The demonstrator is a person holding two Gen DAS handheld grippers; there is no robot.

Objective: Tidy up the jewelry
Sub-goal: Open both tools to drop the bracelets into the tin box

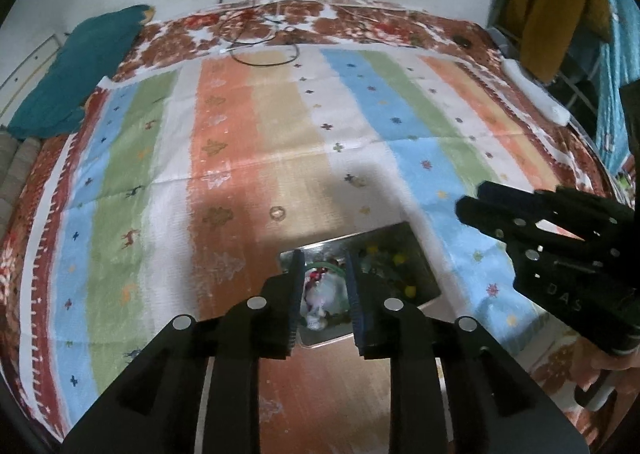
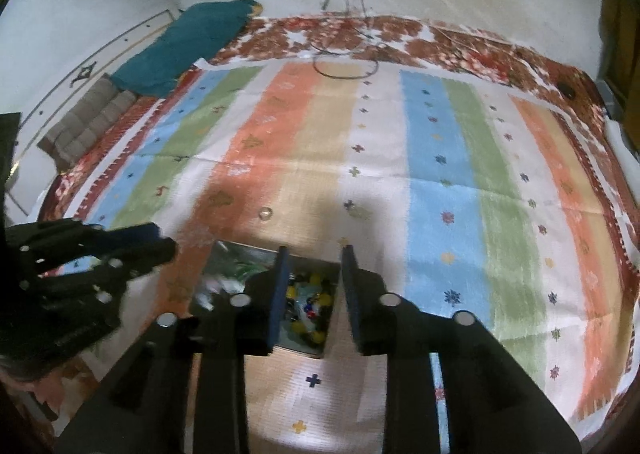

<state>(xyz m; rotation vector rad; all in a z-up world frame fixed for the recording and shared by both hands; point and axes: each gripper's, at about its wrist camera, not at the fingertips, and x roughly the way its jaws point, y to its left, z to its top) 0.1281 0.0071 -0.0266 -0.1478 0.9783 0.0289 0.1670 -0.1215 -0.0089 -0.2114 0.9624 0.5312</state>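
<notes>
The tray (image 1: 416, 250) of blurred jewelry (image 2: 308, 306) lies just ahead of both grippers, partly hidden by their fingers. The left hand-held gripper (image 1: 323, 274) and right hand-held gripper (image 2: 314, 274) hover over it, jaws apart, holding nothing.

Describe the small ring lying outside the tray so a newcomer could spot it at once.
Start at the striped multicoloured cloth, then find the shiny rectangular metal tray of jewelry near its front. Just beyond the tray, on the tan stripe, lies a small clear ring, the only loose piece outside it.
</notes>
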